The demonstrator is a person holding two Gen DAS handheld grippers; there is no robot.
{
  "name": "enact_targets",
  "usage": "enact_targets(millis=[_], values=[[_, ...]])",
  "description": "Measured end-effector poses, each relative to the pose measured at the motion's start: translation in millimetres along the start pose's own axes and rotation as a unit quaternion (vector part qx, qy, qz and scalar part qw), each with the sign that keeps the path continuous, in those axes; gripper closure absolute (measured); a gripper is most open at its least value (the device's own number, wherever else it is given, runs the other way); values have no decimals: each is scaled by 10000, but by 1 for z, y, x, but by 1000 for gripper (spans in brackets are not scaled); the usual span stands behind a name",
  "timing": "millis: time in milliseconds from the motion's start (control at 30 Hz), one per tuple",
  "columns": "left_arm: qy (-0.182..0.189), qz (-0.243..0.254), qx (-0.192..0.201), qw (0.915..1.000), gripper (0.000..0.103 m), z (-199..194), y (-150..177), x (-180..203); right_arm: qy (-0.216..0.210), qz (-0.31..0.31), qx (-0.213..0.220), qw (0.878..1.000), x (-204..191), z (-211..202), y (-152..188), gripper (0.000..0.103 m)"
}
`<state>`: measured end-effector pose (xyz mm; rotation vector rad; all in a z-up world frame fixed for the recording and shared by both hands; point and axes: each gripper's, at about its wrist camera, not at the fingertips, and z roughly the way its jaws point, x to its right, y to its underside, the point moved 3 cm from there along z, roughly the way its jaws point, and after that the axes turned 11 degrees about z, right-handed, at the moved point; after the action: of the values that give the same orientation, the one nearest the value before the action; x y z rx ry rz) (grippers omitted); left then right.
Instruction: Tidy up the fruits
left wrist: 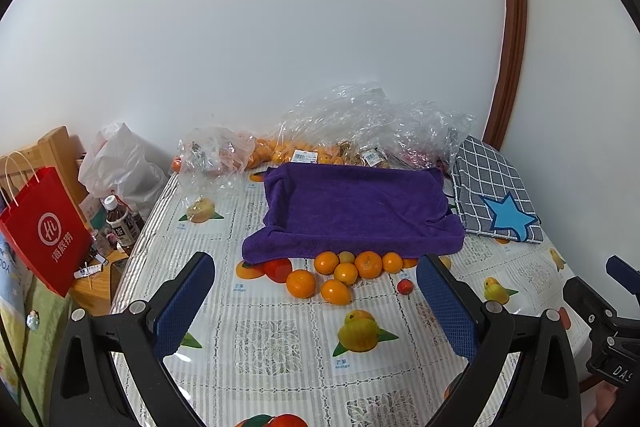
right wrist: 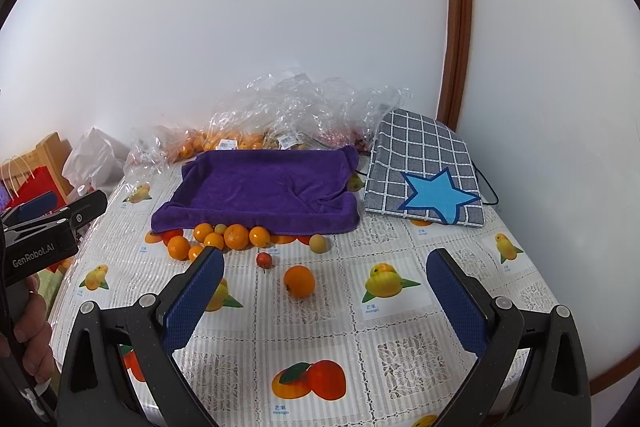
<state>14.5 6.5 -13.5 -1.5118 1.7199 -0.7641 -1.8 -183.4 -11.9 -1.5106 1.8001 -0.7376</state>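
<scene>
A purple towel-lined tray [left wrist: 356,211] [right wrist: 260,191] sits mid-table. Several oranges [left wrist: 340,273] [right wrist: 224,237] lie bunched at its front edge. One orange [right wrist: 299,281] lies apart, nearer me, with a small red fruit [right wrist: 264,259] [left wrist: 405,286] and a pale yellow-green fruit [right wrist: 318,243] close by. A red fruit [left wrist: 278,269] lies at the tray's front left corner. My left gripper [left wrist: 316,291] is open and empty, above the table in front of the oranges. My right gripper [right wrist: 326,287] is open and empty, with the lone orange between its fingers' lines, farther ahead.
Clear plastic bags of fruit [left wrist: 344,135] [right wrist: 280,119] lie behind the tray by the wall. A grey checked cloth with a blue star [left wrist: 496,195] [right wrist: 424,175] lies right of the tray. A red paper bag [left wrist: 44,231] and a bottle [left wrist: 120,225] stand off the table's left edge.
</scene>
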Motion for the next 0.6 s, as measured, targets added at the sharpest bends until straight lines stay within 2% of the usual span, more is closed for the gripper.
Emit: enact_targets(millis=[600], values=[[21,-11,16,10000,1,1,0,-1,29,-104,110,9999,-7,-8,-1,2]])
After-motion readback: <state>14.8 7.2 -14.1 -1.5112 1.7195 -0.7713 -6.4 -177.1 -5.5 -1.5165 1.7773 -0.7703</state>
